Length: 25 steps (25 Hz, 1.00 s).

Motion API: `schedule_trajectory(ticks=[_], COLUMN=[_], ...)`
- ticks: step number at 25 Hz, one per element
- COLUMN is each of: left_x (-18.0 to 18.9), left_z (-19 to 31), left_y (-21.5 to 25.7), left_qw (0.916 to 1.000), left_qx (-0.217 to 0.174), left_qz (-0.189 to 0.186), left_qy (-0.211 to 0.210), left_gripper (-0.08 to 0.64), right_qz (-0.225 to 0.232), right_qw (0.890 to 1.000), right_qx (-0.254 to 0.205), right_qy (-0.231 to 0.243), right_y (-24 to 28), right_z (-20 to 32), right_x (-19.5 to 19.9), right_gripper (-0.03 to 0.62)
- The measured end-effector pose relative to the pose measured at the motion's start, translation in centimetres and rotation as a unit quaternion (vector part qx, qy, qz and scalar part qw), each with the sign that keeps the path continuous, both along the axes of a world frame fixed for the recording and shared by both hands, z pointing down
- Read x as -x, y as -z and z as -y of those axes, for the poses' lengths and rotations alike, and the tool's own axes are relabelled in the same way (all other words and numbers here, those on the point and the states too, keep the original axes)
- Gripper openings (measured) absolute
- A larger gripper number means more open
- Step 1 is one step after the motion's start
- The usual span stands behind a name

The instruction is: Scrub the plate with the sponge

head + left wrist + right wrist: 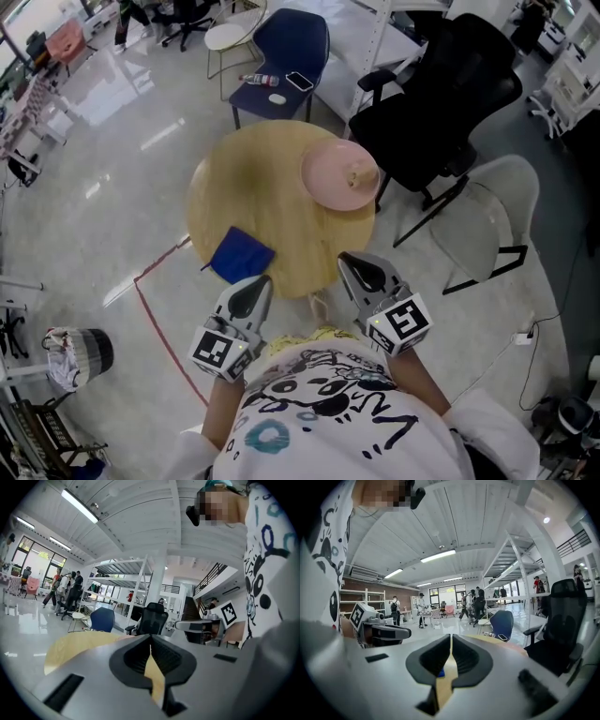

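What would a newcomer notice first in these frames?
A pink plate sits at the far right edge of the round wooden table, and a blue sponge lies at its near left edge. By the near edge, the left gripper and right gripper are held with jaws shut, both empty.

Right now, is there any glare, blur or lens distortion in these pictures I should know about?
Head view: sharp, bright reflections on the floor beyond the table; the plate is evenly lit. Left gripper view: strong fisheye bending, dark corners, the fingers slightly soft. Right gripper view: same bending, the ceiling lamp bright.
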<state>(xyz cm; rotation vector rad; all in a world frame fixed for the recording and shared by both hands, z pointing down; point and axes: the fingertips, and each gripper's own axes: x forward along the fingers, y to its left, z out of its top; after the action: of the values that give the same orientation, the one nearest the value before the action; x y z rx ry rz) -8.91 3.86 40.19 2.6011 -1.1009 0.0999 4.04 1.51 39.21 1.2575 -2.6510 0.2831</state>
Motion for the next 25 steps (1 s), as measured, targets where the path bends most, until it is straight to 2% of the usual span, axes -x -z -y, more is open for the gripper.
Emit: schedule_trajectory(ticks=[7,12,17,22,25], left_x=[-2.8,-5.4,-7.6,-10.0,-10.6], left_z=[5.6,10.2,14.3,17.6,19.3], left_y=[-1.9,-4.5,-8.1,-11.9,-14.1], left_qw=[0.9997,0.9976,0.9933,0.9861,0.9816], left_qx=[0.024,0.064,0.105,0.157,0.181], left_qz=[-0.006,-0.022,-0.032,-0.041,-0.033], left_qy=[0.002,0.013,0.037,0.037,0.051], left_gripper=[0.017,0.017,0.018,0.018,0.018], right_qz=[-0.005,-0.012,-0.033,-0.040,-0.040], right_qw=[1.000,0.999,0.998,0.997,0.996], right_qx=[0.014,0.022,0.027,0.041,0.042], right_qy=[0.021,0.030,0.047,0.054,0.060], right_y=[-1.0,-2.2,-4.8,-6.2,-6.4], right_z=[5.2,9.0,11.9,13.9,14.9], right_x=[-1.9,-4.3,-6.4,-8.2,-8.5], right_gripper=[0.031,0.031,0.031,0.031,0.031])
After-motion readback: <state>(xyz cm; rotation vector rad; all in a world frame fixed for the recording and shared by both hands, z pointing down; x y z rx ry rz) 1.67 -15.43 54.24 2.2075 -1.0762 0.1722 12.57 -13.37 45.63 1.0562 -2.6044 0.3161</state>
